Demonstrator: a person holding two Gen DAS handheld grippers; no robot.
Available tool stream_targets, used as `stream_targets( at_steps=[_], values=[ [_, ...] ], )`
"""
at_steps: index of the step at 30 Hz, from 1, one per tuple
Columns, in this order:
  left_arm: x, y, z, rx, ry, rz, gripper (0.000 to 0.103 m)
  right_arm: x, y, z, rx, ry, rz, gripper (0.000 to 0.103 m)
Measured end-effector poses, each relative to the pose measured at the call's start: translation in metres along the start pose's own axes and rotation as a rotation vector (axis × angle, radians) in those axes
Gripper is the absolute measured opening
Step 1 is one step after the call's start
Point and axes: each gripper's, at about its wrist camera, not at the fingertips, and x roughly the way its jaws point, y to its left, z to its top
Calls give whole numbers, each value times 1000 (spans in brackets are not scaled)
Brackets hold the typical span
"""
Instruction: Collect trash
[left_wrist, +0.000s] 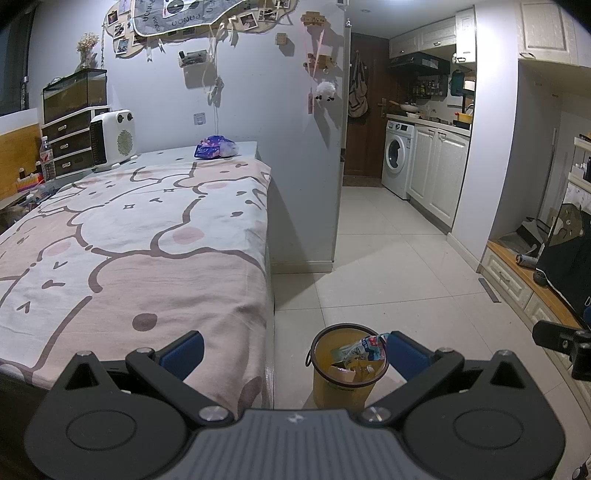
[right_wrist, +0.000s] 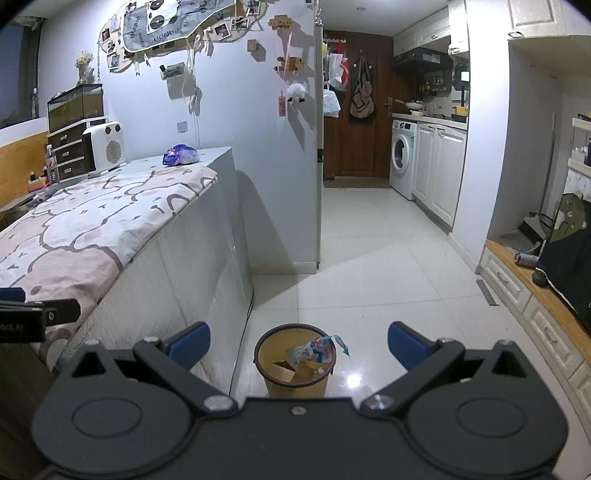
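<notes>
Both tools, left tool (left_wrist: 293, 350) and right tool (right_wrist: 299, 341), hang spread and empty; reach far for the purple wrapper (left_wrist: 216, 147) (pinch gently), then drop it into the yellow bin (right_wrist: 295, 363).

Bed (right_wrist: 110, 229) blocks left, floor (right_wrist: 388, 266) rt open

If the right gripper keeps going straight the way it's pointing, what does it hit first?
Probably the yellow trash bin, which sits between the open fingers of the right gripper with a wrapper at its rim. Depth is unclear, so it may pass over it.
</notes>
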Motion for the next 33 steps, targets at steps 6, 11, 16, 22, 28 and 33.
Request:
stream_targets(
  at_steps=[6,11,16,22,28,33],
  values=[
    [0,0,0,0,-2,0,103,0,-1,-1,-1,2,-8,103],
    [-2,-2,1,2,-5,0,103,0,-2,-1,-2,-1,-8,103],
    [-3,-3,1,2,-5,0,103,0,-3,0,-2,0,-9,103],
    [-3,-3,1,3,-5,1,103,0,-4,0,-2,0,-9,103],
    [-3,-3,1,2,-6,1,103,-1,-3,1,-1,1,-10,103],
    [-2,-3,1,2,-5,1,103,-1,-4,1,1,1,-14,103]
  ],
)
